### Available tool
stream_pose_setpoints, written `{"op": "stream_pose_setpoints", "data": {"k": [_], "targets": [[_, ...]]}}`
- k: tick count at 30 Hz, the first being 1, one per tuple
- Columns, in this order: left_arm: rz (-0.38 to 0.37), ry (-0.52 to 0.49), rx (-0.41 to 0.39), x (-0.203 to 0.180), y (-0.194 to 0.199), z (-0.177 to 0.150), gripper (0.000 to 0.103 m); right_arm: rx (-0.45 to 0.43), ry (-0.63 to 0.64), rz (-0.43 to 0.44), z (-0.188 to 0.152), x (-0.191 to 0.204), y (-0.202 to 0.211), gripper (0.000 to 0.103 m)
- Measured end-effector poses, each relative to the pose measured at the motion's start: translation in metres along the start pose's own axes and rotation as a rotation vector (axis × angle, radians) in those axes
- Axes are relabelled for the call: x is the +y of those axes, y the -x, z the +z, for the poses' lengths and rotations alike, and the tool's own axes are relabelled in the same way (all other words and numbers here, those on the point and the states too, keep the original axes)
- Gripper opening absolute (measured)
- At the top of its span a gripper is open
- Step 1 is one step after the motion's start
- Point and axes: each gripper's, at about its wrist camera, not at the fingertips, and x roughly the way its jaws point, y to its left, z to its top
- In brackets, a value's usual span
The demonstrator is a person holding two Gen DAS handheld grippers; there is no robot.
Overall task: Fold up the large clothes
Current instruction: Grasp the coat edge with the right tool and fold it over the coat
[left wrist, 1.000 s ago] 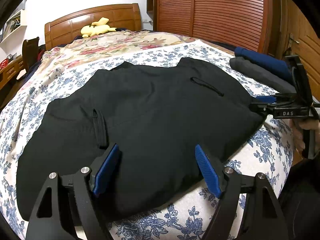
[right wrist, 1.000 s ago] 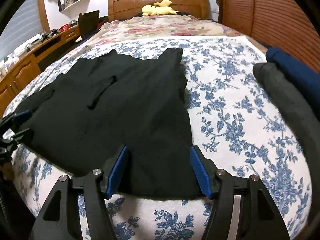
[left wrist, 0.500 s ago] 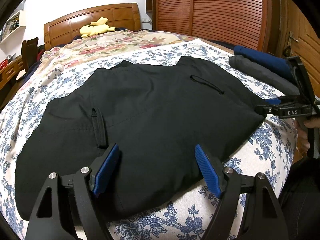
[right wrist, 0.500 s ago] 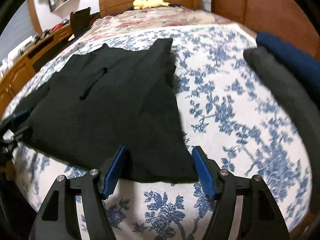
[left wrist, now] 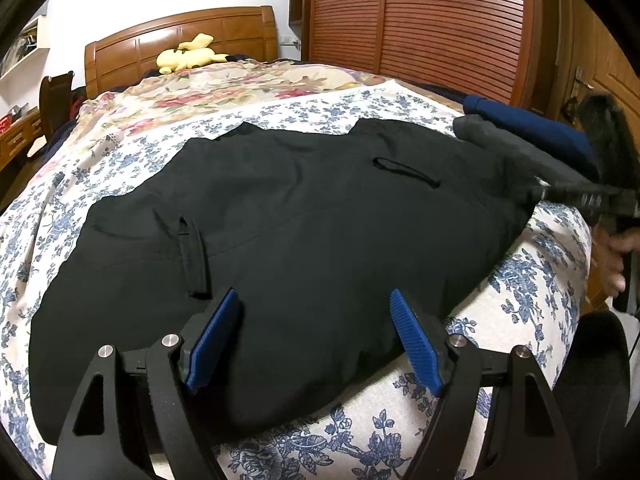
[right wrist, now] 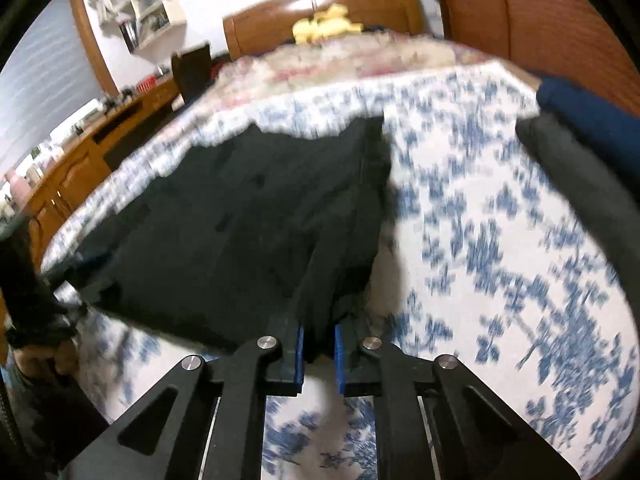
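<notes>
While right gripper (right wrist: 319,350) jaws are closing on black garment (left wrist: 304,240), raise corner evenly; left gripper (left wrist: 316,340) jaws gape, needing hem grip.

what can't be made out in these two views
- Left wrist view: the right gripper is motion-blurred; its closing jaws cannot be read.
- Left wrist view: the black garment near hem is hidden behind the left gripper.
- Right wrist view: the floral bedsheet is smeared.
</notes>
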Motion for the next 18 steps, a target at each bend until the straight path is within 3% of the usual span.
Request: {"op": "stream_pose_setpoints", "data": {"k": [18], "targets": [[-0.010,0.053,-0.078,0.023,0.044,-0.002,0.079,-0.141,0.159,-0.021,0.039,0.078,0.025,0.009]]}}
